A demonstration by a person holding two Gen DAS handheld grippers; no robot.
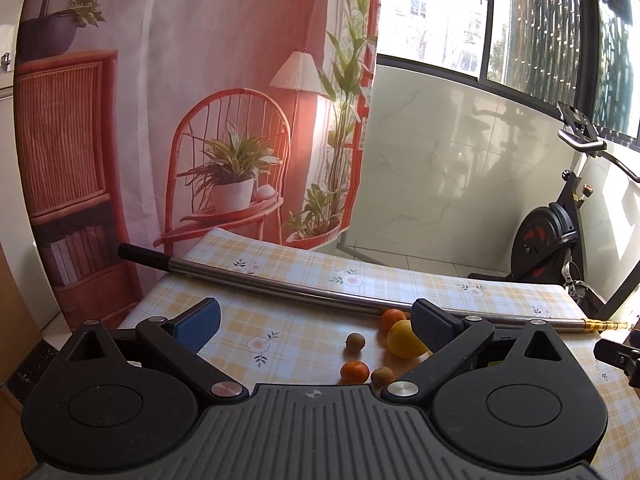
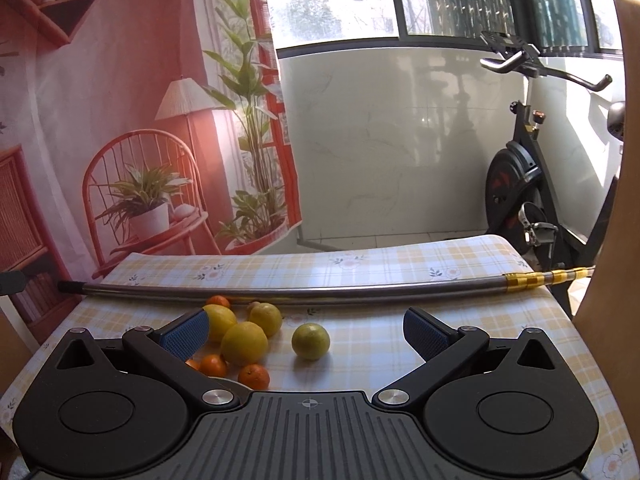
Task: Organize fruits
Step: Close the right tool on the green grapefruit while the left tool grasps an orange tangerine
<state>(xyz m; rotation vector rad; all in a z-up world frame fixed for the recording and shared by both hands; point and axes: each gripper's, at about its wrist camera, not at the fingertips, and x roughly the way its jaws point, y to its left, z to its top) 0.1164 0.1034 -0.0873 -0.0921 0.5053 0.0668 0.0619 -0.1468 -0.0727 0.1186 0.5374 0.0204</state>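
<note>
Fruit lies on a checked tablecloth [image 1: 304, 320]. In the left wrist view my left gripper [image 1: 316, 326] is open and empty above a yellow lemon [image 1: 404, 340], two small oranges [image 1: 354, 372] [image 1: 392, 317] and two small brown fruits [image 1: 355, 342] [image 1: 382, 376]. In the right wrist view my right gripper [image 2: 306, 330] is open and empty. A greenish lemon [image 2: 311, 341] lies alone between its fingers. Yellow lemons [image 2: 244, 343] [image 2: 266, 319] and small oranges [image 2: 254, 376] [image 2: 213, 365] cluster at the left finger. A white rim [image 2: 226, 381] shows under that finger.
A long metal pole [image 1: 320, 294] with a black grip lies across the table behind the fruit, also in the right wrist view [image 2: 304, 293]. An exercise bike [image 2: 528, 184] stands beyond the table's right end. A printed backdrop [image 1: 180, 100] hangs behind.
</note>
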